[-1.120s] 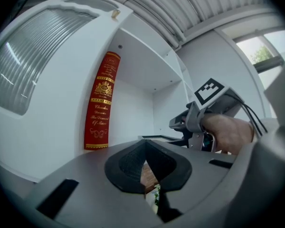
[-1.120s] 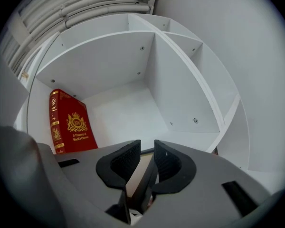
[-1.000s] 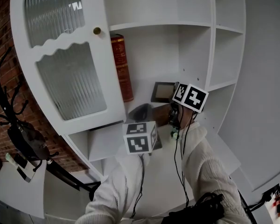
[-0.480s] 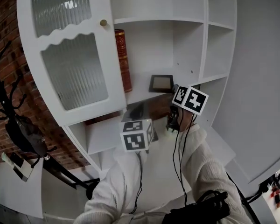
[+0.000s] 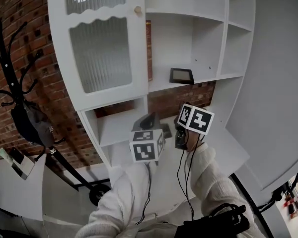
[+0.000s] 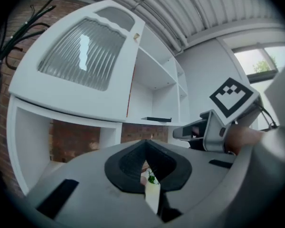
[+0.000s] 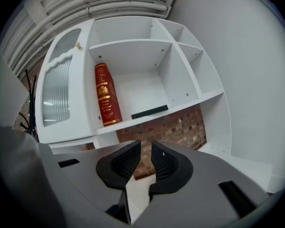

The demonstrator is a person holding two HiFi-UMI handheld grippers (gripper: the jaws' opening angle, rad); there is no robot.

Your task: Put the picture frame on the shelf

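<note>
Picture frame [image 7: 149, 112] lies flat by the shelf's [image 7: 190, 104] front edge, so we judge little is left, with our right gripper [image 7: 146, 160] slightly spread and empty, and our left gripper [image 6: 145, 167] seemingly pressed together on nothing.

shelf [image 7: 194, 102]: book [image 7: 107, 95] left, frame [image 7: 149, 112] flat centre | right side free | door [image 5: 102, 48] open left

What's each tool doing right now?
Left tool: closed, holding nothing.
Right tool: slightly open, holding nothing.
</note>
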